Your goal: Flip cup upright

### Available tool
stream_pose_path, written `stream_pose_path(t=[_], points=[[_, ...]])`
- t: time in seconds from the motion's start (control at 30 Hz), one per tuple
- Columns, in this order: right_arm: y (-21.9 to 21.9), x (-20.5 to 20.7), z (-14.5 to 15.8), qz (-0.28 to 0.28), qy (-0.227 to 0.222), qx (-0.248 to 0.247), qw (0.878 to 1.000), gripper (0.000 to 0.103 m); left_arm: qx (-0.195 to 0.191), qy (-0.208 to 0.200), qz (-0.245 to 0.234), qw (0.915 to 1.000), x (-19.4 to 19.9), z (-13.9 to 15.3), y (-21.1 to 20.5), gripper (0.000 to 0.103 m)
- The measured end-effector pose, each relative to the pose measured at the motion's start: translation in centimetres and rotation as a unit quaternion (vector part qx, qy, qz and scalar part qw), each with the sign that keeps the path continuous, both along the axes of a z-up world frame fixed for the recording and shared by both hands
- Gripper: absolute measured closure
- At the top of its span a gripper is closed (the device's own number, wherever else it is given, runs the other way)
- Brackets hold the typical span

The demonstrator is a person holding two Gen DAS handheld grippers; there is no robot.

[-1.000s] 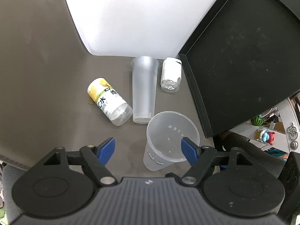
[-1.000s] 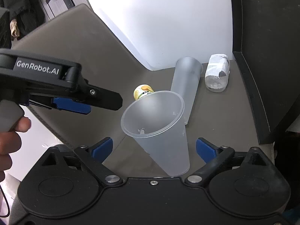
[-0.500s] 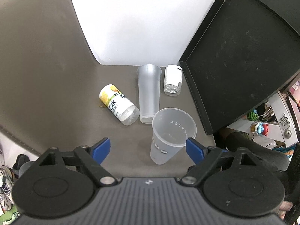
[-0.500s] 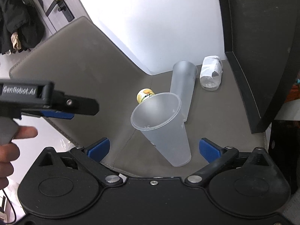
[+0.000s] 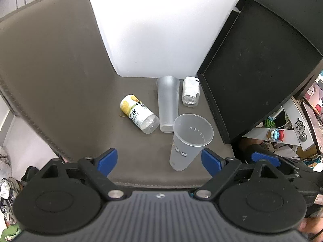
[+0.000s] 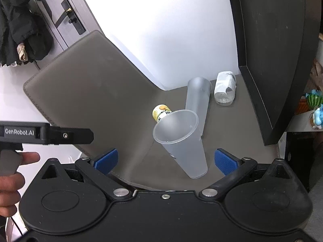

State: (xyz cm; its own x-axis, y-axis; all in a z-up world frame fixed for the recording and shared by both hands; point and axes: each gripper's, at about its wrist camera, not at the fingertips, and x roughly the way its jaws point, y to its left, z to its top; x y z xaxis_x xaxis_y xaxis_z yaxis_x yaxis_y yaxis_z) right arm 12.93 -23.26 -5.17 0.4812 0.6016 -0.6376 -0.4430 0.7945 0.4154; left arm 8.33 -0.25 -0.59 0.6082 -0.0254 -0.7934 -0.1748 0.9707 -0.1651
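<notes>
Since the cup (image 5: pixel 188 141) is stood mouth-up at one o'clock on the desk (image 5: pixel 84 92), both claws, left claw (image 5: pixel 159 159) and right claw (image 6: pixel 164 159), are held apart, nothing gripped.

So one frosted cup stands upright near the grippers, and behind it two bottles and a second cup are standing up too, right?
Not quite. The near cup does stand upright, but the yellow-labelled bottle, the white-wrapped bottle and the second cup are lying on their sides, as the left wrist view shows.
</notes>
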Motion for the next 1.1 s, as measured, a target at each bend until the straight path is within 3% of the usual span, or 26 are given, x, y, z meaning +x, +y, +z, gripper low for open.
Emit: stream_pose_path(t=[0.43,0.67,1.1], points=[[-1.0,-2.2,3.3,-0.014,-0.024,-0.002,1.0,0.0,-0.014,-0.04,0.0,0.9991,-4.7,1.8,0.5,0.013],[-2.1,-3.3,5.0,-0.017,-0.034,0.002,0.999,0.0,0.007,-0.068,-0.005,0.9977,-6.7,3.0,-0.6,0.013],[-2.2,-4.5,6.6,0.0,-0.05,-0.028,0.998,0.0,0.023,-0.062,0.0,0.9978,-8.5,2.6,-0.9,0.013]])
